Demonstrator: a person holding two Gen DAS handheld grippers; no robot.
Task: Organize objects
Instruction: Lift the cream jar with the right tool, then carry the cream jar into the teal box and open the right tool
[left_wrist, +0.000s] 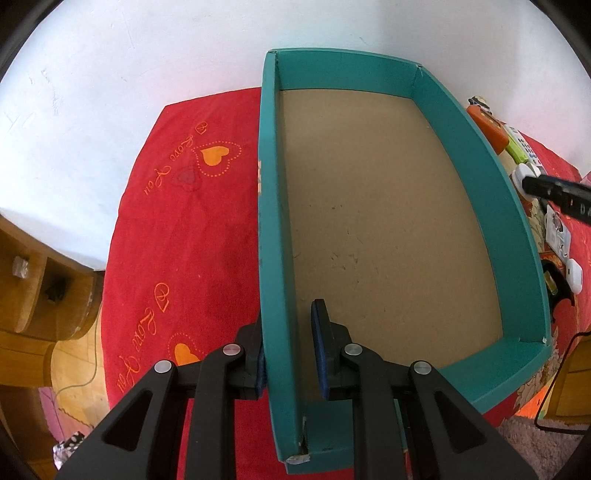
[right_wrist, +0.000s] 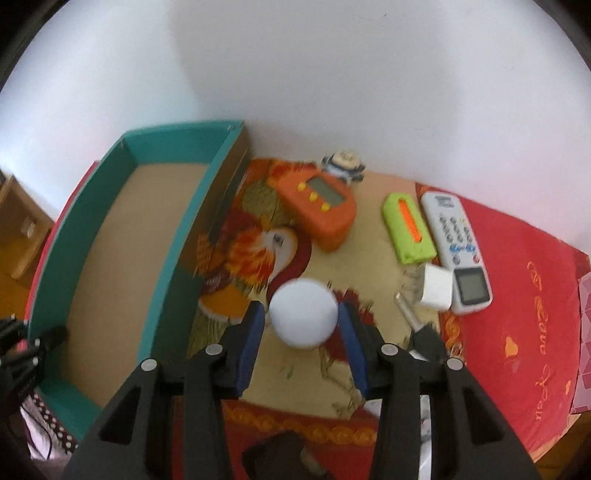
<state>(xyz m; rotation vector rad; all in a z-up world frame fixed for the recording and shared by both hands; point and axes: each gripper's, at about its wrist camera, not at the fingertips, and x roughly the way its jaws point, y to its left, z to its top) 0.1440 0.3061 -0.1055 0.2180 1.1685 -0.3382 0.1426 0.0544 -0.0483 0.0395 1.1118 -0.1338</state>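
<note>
The left tool (left_wrist: 290, 350) is pinched on the near end of the left wall of the one teal box (left_wrist: 532, 258), a light, stiff cardboard tray that stands empty on the red cloth (left_wrist: 177, 229) and is best held by its rim. The right tool (right_wrist: 301, 325) is clamped across the widest part of one white rounded case (right_wrist: 303, 314), which looks smooth, hard, light and likely slippery, held above the patterned cloth right of the box. Beyond it, toward the wall, lie one white charger (right_wrist: 436, 291), one green gadget (right_wrist: 408, 229), one remote (right_wrist: 456, 236), one orange device (right_wrist: 321, 210) and one small figurine (right_wrist: 343, 164).
</note>
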